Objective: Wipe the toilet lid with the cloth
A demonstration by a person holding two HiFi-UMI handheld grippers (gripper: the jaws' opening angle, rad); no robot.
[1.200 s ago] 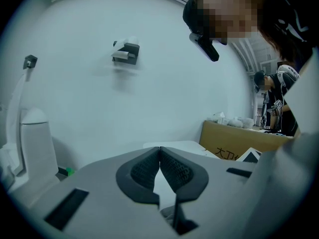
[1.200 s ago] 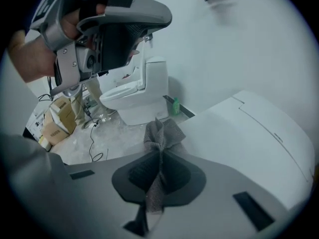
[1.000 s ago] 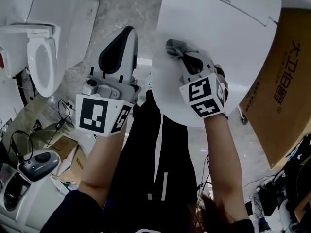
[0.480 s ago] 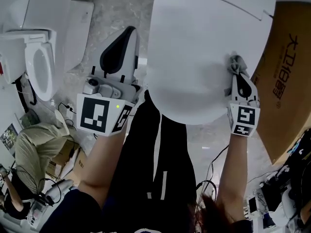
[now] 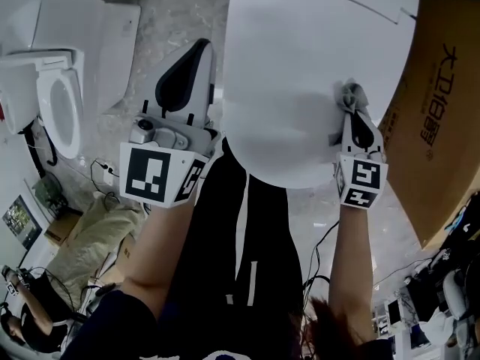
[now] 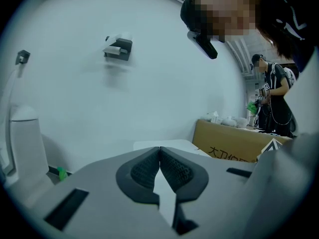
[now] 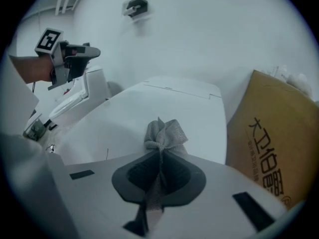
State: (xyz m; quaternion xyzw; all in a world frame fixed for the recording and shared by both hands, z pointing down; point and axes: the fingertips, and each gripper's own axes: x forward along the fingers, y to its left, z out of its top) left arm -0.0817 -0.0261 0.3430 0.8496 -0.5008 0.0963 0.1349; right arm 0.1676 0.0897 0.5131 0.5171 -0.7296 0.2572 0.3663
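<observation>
Right hand-held gripper (image 7: 159, 158) is clenched on the cloth (image 7: 166, 132). Cloth is grey, mesh-textured fabric, pinched btwn the jaws w/ a bunched, knot-like tuft sticking out past the tips and a tail hanging back under them. In head view the tuft sits on the toilet lid (image 5: 300, 58), near its right edge, just beside the cardboard box (image 5: 439, 118). It looks to be touching the surface, though contact can't be confirmed.

Key relation: nearly all of the lid lies to the left of this gripper and a bit ahead of it, so the next stroke prob. needs to run leftward across. Lid's long axis runs from the rounded rim nearest the person away to the hinge end at the far side. Lid is plain white, glossy, closed, no visible marks.

Left hand-held gripper (image 6: 159, 153) is shut on nothing, pads meeting. It's held off the lid's left edge, over the floor, apart from the lid. Right hand is clearly the nearer one & is placed to do the wiping.
</observation>
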